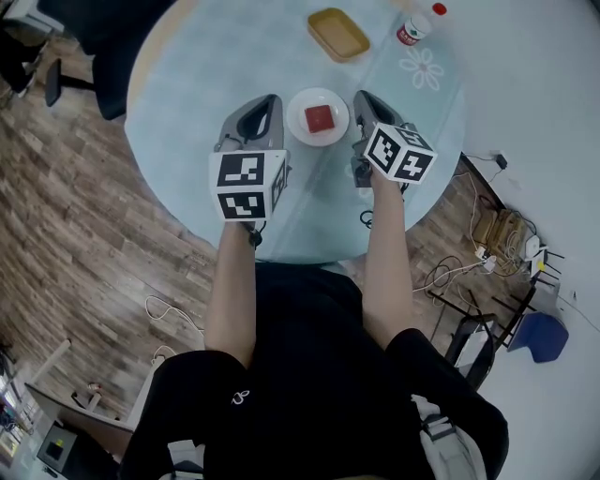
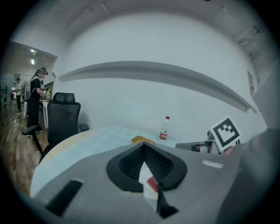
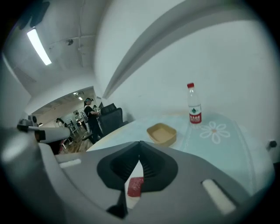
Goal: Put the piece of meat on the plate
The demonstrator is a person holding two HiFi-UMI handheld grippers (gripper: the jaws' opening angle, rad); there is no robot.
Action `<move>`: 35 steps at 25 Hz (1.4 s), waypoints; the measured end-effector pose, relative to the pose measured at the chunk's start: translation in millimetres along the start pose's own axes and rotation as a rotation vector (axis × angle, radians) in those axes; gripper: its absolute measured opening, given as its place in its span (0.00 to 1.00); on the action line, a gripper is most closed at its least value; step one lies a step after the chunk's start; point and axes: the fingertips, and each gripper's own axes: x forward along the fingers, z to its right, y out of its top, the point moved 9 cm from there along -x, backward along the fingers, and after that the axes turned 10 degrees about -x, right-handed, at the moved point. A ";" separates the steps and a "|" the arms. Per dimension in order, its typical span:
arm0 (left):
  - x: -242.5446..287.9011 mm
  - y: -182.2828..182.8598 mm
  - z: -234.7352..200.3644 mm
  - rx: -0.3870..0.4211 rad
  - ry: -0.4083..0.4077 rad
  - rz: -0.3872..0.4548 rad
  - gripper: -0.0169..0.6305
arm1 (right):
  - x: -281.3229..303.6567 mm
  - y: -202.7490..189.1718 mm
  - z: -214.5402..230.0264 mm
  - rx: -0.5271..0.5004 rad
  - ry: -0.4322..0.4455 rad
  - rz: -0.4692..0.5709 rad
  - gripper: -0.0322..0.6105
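A red square piece of meat (image 1: 319,118) lies in the middle of a small white plate (image 1: 298,134) on the round pale-blue table (image 1: 197,103). My left gripper (image 1: 269,99) hovers just left of the plate, shut and empty. Just right of the plate, my right gripper (image 1: 364,97) is likewise shut with nothing in it. In the left gripper view the jaws meet at the tip (image 2: 143,145), with the meat (image 2: 152,183) showing below them. The right gripper view also has closed jaws (image 3: 140,143) above the meat (image 3: 135,186).
A tan rectangular tray (image 1: 338,34) and a plastic bottle with a red cap (image 1: 415,24) stand at the table's far side. A black office chair (image 1: 84,47) is at the far left. Cables (image 1: 459,267) lie on the floor at the right.
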 end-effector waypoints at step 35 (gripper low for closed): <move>-52.7 41.7 108.1 0.175 -0.028 0.238 0.02 | -161.8 91.9 -22.4 -0.280 -0.010 0.384 0.06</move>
